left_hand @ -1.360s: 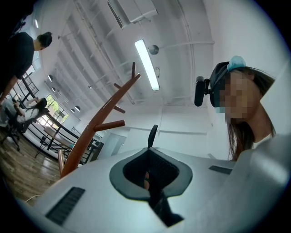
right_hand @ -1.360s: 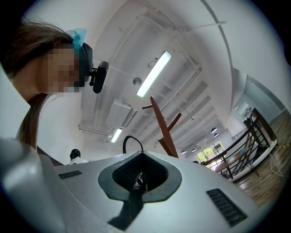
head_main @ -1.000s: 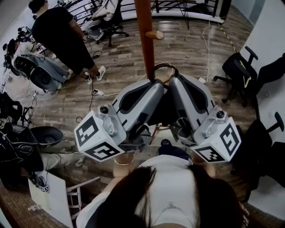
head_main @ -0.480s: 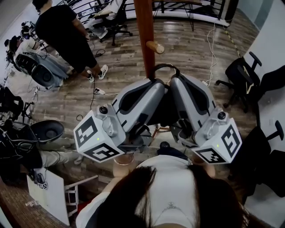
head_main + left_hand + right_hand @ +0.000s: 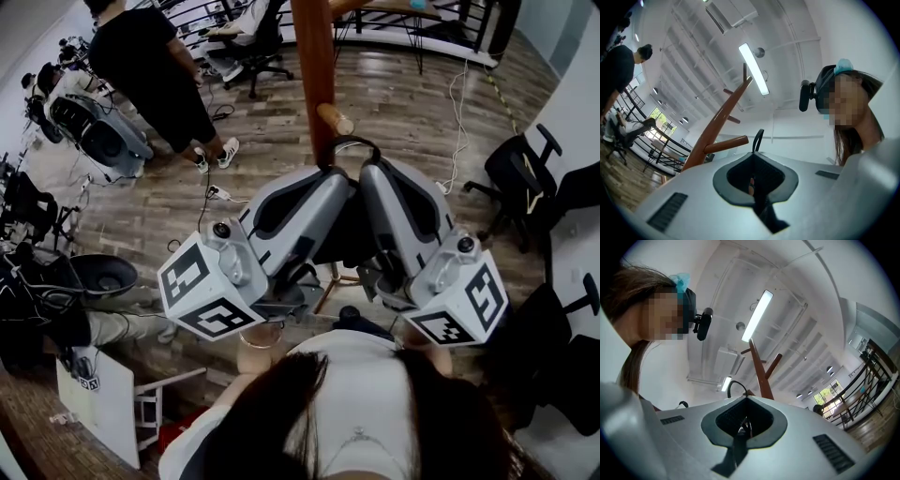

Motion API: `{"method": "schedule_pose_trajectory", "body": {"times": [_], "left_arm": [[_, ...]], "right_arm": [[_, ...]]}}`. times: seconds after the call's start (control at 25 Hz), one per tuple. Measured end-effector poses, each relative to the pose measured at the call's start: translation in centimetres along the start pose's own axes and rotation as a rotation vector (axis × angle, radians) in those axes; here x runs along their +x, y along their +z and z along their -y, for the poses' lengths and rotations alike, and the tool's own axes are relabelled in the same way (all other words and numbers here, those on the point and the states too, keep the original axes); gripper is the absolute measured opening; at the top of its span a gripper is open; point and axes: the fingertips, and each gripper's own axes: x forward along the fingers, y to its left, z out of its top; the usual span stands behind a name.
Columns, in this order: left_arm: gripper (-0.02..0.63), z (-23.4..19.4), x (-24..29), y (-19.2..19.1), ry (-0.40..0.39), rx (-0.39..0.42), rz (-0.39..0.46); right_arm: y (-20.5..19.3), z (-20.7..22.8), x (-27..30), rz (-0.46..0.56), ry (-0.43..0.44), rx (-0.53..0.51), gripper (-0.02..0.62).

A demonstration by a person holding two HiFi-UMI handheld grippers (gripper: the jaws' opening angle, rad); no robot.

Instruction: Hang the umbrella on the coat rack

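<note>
The left gripper (image 5: pixel 339 183) and the right gripper (image 5: pixel 370 176) both have their jaws closed on the dark folded umbrella (image 5: pixel 343 230), which is pinched between them. Its black curved handle (image 5: pixel 350 143) sticks out just past the jaw tips, close beside a peg (image 5: pixel 336 119) of the coat rack (image 5: pixel 314 66). The umbrella is probably light, with soft, slippery fabric and a stiff handle, so a hold high up just under the curve should keep it from swinging or sliding as it goes over the peg.
</note>
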Motion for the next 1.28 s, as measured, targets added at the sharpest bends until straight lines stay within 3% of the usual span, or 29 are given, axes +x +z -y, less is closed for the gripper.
{"method": "schedule_pose_trajectory", "body": {"times": [0.72, 1.28], "left_arm": [[0.011, -1.3, -0.3, -0.2, 0.057, 0.009, -0.015], [0.011, -4.7, 0.5, -1.3, 0.120, -0.049, -0.040]], "right_arm": [[-0.9, 0.9, 0.6, -0.012, 0.017, 0.036, 0.034], [-3.3, 3.6, 2.0, -0.071, 0.001, 0.095, 0.035]]}}
